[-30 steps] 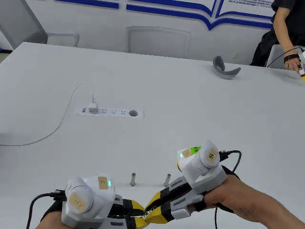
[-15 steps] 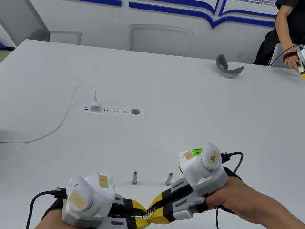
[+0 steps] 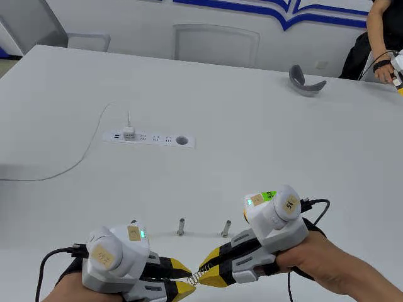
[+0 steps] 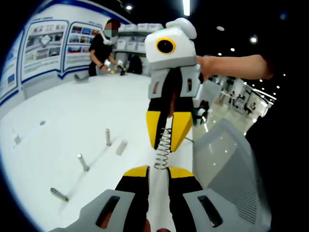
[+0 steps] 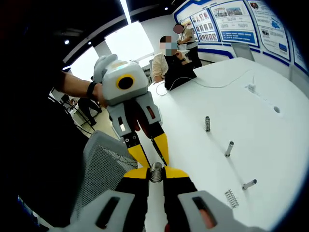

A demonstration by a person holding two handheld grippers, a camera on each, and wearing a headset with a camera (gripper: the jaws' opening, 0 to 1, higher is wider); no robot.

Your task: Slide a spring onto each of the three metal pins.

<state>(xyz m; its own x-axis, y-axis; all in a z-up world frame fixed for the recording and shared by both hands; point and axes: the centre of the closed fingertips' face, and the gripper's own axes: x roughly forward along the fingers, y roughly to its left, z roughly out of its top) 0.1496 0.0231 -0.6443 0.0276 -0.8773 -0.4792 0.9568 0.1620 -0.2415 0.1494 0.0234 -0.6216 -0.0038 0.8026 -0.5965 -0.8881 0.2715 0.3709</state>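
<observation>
Since both grippers' fingers are clamped on one spring [image 3: 198, 277] at bottom centre, with the left gripper [image 3: 184, 280] and right gripper [image 3: 208, 272] each on an end, any pull apart risks overstretching it. It could also snap free across the worktop [image 3: 283, 145]. Pins [image 3: 181, 226] stand just above; a skewed approach could knock one.

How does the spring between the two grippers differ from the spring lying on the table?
The held spring hangs in the air, spanning from the left gripper to the right gripper; the loose spring lies flat on the table. The held spring is pinched at both ends; the loose spring is untouched, near a pin. Both are small metal coils.
</observation>
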